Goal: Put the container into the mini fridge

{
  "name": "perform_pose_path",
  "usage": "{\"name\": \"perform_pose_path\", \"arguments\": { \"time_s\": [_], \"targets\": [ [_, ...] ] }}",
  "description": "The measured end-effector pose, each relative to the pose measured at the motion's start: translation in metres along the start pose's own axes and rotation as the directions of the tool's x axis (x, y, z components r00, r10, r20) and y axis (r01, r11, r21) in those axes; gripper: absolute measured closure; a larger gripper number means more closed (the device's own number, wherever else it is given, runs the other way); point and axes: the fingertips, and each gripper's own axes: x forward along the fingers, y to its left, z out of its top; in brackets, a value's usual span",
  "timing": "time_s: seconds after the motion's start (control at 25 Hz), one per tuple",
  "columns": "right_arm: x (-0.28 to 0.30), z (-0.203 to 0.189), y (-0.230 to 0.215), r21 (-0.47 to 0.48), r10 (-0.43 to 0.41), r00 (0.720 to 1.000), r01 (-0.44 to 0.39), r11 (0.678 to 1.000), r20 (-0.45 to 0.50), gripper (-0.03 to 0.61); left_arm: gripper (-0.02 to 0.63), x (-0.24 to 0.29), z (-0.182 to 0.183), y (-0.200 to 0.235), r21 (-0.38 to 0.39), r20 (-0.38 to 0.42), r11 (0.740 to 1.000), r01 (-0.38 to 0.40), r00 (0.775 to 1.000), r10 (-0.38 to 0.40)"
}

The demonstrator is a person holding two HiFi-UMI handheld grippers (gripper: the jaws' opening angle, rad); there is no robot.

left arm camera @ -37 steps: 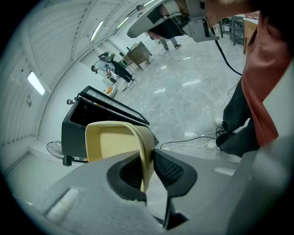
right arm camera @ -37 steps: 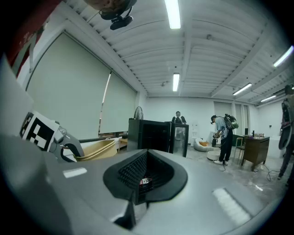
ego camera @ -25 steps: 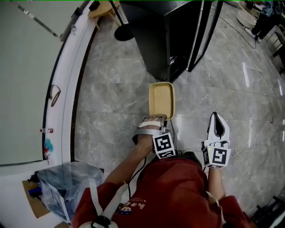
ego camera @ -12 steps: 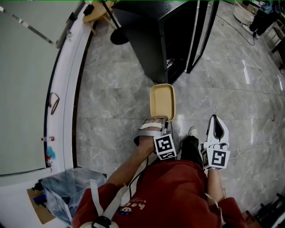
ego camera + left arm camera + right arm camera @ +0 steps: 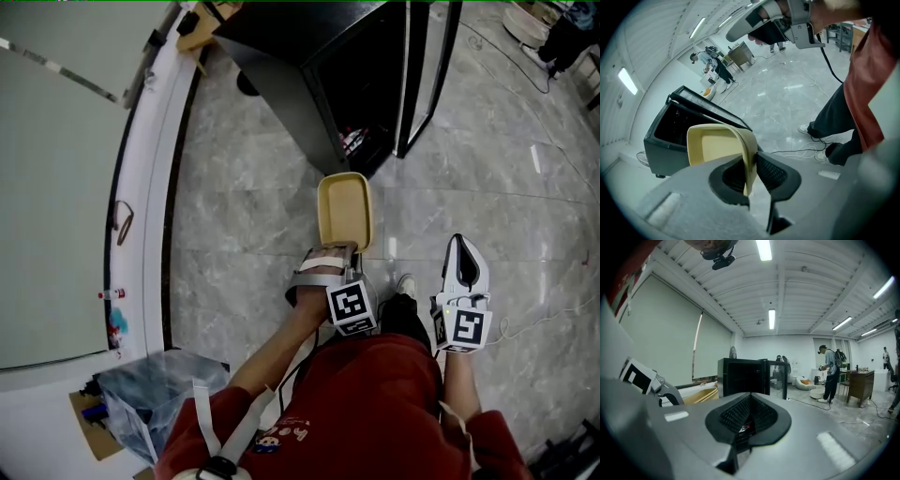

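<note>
A pale yellow rectangular container [image 5: 344, 211] hangs above the marble floor, held by its near rim in my left gripper [image 5: 339, 251], which is shut on it. In the left gripper view the container's wall [image 5: 749, 154] is pinched between the two dark pads. The black mini fridge [image 5: 323, 66] stands just ahead with its glass door [image 5: 433, 66] swung open; it also shows in the left gripper view as the fridge [image 5: 675, 133] and in the right gripper view as the fridge [image 5: 743, 376]. My right gripper [image 5: 462, 255] hangs to the right, shut and empty.
A white curved counter edge [image 5: 141, 216] runs along the left. A clear plastic bag on a box [image 5: 150, 394] sits at lower left. A cable [image 5: 525, 319] lies on the floor at right. A person [image 5: 830, 371] stands far off beyond the fridge.
The view has advanced toward the fridge, which now looms larger and closer. The container stays in the left gripper, its far end nearer the fridge opening.
</note>
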Motion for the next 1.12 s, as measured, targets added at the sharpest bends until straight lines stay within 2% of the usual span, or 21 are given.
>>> {"name": "perform_pose_path", "arguments": {
  "time_s": [0.64, 0.88, 1.12],
  "targets": [
    [0.061, 0.003, -0.138, 0.012, 0.088, 0.996, -0.088, 0.996, 0.023, 0.577, 0.558, 0.055, 0.116, 0.055, -0.047, -0.085, 0.999, -0.001, 0.996, -0.003],
    [0.070, -0.002, -0.164, 0.010, 0.094, 0.996, -0.094, 0.995, 0.005, 0.577, 0.558, 0.070, 0.132, 0.069, -0.054, -0.103, 0.999, 0.000, 0.995, -0.005],
    [0.094, -0.013, -0.160, 0.021, 0.119, 0.993, -0.118, 0.993, -0.022, 0.577, 0.558, 0.090, 0.134, 0.081, -0.067, -0.099, 0.998, 0.013, 0.995, -0.020]
  ]
}}
